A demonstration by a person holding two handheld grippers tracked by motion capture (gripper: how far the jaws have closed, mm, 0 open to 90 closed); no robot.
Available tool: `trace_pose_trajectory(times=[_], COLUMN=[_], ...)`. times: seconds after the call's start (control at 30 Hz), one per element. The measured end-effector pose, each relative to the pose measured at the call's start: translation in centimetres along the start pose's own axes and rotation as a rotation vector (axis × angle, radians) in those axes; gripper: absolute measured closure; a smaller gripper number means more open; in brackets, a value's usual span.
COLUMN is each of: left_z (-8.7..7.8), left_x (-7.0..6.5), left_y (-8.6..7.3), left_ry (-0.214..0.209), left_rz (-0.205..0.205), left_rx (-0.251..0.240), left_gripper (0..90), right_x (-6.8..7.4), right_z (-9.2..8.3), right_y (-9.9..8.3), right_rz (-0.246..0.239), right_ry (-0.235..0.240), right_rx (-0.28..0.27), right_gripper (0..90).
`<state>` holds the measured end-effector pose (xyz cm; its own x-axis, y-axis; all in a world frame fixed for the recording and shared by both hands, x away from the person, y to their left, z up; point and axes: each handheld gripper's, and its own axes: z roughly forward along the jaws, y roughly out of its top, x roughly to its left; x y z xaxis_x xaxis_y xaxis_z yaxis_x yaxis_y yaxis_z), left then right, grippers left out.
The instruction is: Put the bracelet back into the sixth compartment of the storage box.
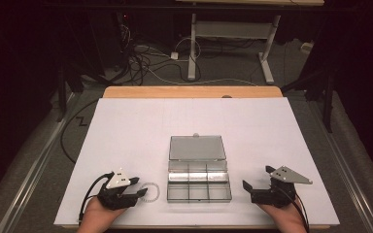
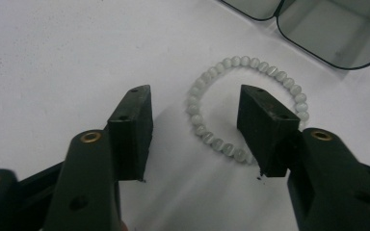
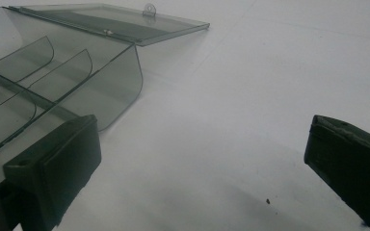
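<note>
Bare worktop (image 1: 126,126) lies ahead of the left claw (image 1: 137,187) beyond the bracelet (image 1: 150,191); the open box (image 1: 199,182) blocks the way between both claws.

Setting: lab or recording studio. Evidence: white-covered work table (image 1: 126,126), dark surrounds, loose cables on floor (image 1: 145,63), metal-framed adjustable desk (image 1: 233,29) behind.

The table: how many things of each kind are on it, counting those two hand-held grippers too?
Bead bracelet: 1, pale beads, between the left gripper's jaws
Clear compartment box: 1, lid open
Grippers: 2, left gripper and right gripper
Total: 4
</note>
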<state>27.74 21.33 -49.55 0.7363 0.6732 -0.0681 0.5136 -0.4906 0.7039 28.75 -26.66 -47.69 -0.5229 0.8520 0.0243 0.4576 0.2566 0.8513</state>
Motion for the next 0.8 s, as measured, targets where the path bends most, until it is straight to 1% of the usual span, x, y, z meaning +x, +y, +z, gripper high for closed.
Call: trace_pose_trajectory(times=[0.1,0.3,0.5,0.6,0.8], left_z=[-0.05,-0.05,0.16,0.28,0.35], left_x=[-0.12,-0.38,-0.56,-0.76,-0.75], left_y=[-0.04,-0.05,0.15,0.25,0.28], left_ry=[0.007,0.015,0.016,0.022,0.013], left_rz=[0.006,0.006,-0.006,-0.004,-0.006], left_rx=[0.002,0.003,0.002,0.004,0.003], left_gripper=[53.0,56.9,64.6,69.5,74.3], right_x=[0.11,0.10,-0.04,-0.09,0.05], right_z=[-0.06,-0.09,-0.40,-0.39,-0.34], right_y=[0.00,-0.21,-0.20,-0.18,-0.14], right_rz=[-0.009,-0.006,-0.005,-0.005,0.000], right_ry=[0.004,0.012,0.013,0.011,0.010], right_rx=[0.000,0.002,-0.007,-0.007,-0.007], right_gripper=[0.9,0.9,0.9,0.9,0.9])
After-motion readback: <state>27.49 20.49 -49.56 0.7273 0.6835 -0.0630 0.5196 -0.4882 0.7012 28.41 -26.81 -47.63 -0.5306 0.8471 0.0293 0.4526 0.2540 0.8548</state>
